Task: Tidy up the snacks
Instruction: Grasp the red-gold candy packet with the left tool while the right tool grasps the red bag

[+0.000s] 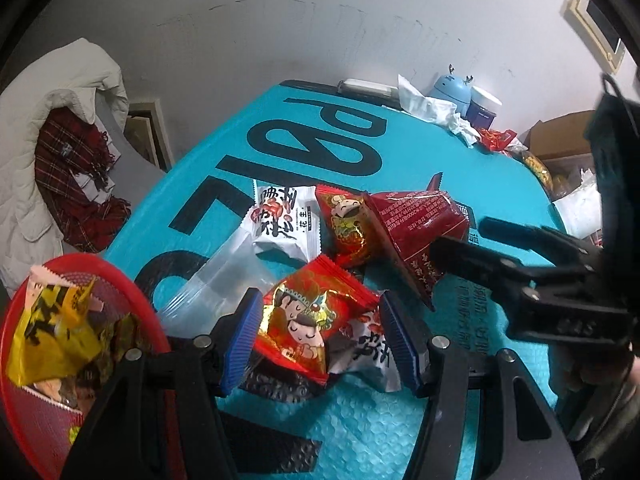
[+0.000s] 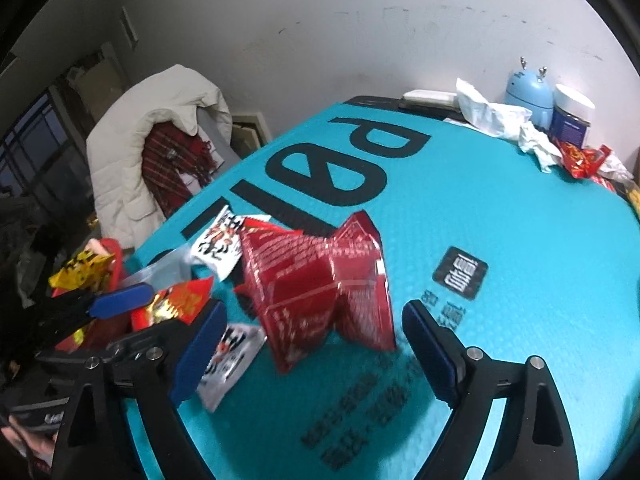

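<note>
— Left gripper [image 1: 320, 344]?
— Clamped on red cartoon snack packet [image 1: 308, 324], just beside red basket [image 1: 132, 300].
— Right gripper [image 2: 316, 344]?
— Spread wide, straddling dark red packet [image 2: 324, 280] on teal mat [image 2: 500, 220], pads apart from it.

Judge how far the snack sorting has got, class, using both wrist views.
Done: yellow packets lie in the red basket. In hand: the left tool brackets a red cartoon-print packet; the right tool stands open around the dark red packet. Left: white peanut packets on the teal mat.
</note>
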A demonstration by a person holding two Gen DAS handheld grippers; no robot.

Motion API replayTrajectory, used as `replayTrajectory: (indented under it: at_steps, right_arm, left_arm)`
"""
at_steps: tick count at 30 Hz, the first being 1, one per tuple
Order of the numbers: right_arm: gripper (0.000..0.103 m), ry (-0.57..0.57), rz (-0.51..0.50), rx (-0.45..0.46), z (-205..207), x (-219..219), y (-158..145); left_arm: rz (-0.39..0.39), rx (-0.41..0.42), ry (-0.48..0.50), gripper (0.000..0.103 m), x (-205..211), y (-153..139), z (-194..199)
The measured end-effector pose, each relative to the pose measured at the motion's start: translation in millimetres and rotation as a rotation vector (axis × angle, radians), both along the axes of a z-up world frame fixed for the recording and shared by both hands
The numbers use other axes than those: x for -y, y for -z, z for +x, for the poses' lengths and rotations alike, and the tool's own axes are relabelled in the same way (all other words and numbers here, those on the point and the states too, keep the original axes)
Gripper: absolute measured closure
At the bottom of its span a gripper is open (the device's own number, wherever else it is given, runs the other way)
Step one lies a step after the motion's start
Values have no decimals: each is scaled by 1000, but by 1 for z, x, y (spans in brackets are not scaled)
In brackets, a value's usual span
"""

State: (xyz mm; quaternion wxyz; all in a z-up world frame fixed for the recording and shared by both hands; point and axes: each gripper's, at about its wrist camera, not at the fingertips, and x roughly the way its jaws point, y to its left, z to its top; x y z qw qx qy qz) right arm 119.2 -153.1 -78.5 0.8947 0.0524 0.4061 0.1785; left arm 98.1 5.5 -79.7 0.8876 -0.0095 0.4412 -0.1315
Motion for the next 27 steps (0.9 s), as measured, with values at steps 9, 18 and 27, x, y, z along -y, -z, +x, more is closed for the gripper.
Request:
replayTrajectory:
  at_steps: [9, 18, 27]
  right_arm:
    - [25, -4, -21, -28, 14, -4, 15]
    - [68, -16, -57, 7, 5, -7, 8]
    - [86, -12, -76, 21, -6, -10, 2]
  left_arm:
    - [12, -6, 35, 44, 6, 6, 4]
    - [-84, -41, 23, 70, -1, 14, 6]
    - [-111, -65, 21, 77, -5, 17, -2]
